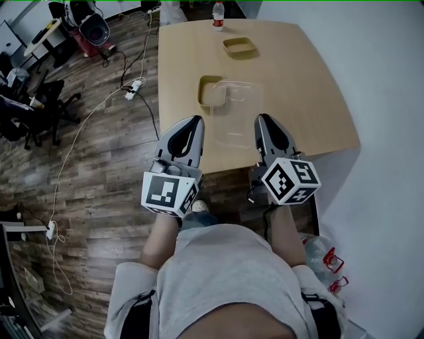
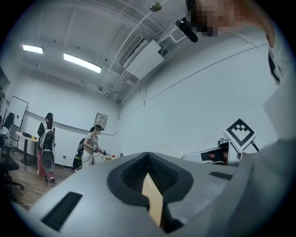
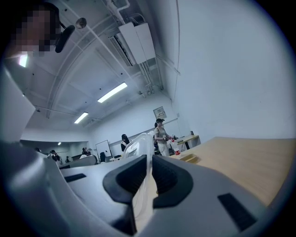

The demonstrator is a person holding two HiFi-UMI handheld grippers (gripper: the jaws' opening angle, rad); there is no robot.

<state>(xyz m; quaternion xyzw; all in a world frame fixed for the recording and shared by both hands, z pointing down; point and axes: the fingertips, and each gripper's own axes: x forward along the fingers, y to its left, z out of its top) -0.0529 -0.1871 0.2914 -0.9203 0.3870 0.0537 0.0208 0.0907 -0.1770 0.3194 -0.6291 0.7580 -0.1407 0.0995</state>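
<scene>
Now right claw (image 1: pixel 263 120) pinches the rim of the clear tub (image 1: pixel 238 99); left claw (image 1: pixel 197 120) closed, empty. Thin plastic, so I'd squeeze gently and hold level.

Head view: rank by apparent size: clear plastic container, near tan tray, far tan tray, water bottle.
1. clear plastic container
2. near tan tray, far tan tray: look alike; distance and overlap leave it unsure
3. water bottle

No word or number can be read anywhere. The bottle (image 1: pixel 218 16) wears a red label and a notice (image 2: pixel 100 121) hangs on the far wall, both too small to read. The cubes on the left gripper (image 1: pixel 193 121) and right gripper (image 1: pixel 263 119) bear only black-and-white square patterns.
</scene>
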